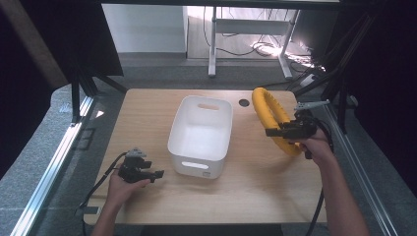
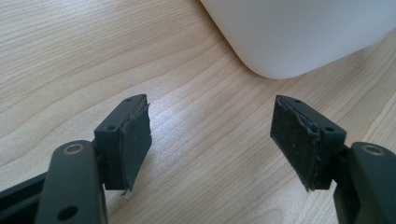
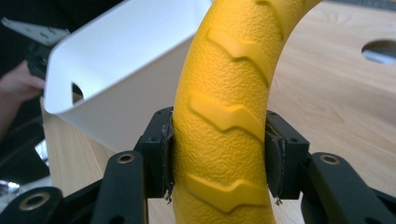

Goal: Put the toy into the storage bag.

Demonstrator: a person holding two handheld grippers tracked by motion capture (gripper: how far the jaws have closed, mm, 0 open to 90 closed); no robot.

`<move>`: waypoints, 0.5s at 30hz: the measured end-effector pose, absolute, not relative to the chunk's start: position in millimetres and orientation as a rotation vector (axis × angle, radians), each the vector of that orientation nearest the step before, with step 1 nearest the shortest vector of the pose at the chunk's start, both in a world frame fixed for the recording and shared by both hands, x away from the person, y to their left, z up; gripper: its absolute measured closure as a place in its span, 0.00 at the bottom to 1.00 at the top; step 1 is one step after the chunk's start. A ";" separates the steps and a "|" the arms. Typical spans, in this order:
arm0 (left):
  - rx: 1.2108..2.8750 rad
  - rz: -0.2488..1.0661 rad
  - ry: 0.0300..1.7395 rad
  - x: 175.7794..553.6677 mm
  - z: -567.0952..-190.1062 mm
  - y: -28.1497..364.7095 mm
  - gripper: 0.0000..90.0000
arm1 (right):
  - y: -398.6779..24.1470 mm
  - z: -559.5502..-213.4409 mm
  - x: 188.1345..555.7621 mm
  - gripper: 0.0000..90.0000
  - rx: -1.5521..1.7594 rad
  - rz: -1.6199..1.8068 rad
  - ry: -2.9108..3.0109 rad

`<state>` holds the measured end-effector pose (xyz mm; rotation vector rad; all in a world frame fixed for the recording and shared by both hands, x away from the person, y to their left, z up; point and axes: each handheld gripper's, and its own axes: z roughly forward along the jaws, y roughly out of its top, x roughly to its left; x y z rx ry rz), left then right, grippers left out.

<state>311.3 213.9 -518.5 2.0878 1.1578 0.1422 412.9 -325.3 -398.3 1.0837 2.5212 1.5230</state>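
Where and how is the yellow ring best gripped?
Across its tube, as the right tool does now: jaws pinch opposite sides of the yellow ring, coming from the right of the white bin. The tube is narrow enough to fit between the pads, and its textured, ridged surface should resist slipping.

Table (image 2: 187, 60): pale wood grain; it runs under and between the spread jaws of the left gripper (image 2: 210, 135).
Cable hole (image 3: 380, 50): round, cut in the tabletop, beyond the jaws of the right gripper (image 1: 273, 132) and to their right in the right gripper view.
Metal rail (image 1: 54, 162): silver, on the floor, well apart from the left jaws, behind their outer side.
Floor (image 1: 44, 196): grey.
White desk frame (image 1: 213, 44): far ahead of both pairs of jaws.
Cables (image 1: 275, 49): loose, beside that frame.
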 end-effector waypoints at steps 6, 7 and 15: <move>2.086 0.140 1.157 311.3 -518.5 213.4 0.32 | -328.4 -393.6 408.1 0.57 1.074 1.604 2.470; 2.086 0.140 1.157 311.3 -518.5 213.4 0.32 | -329.3 -392.1 407.0 0.57 1.071 1.632 2.449; 2.085 0.139 1.157 311.3 -518.4 213.5 0.32 | -329.2 -386.0 401.4 0.57 1.063 1.715 2.396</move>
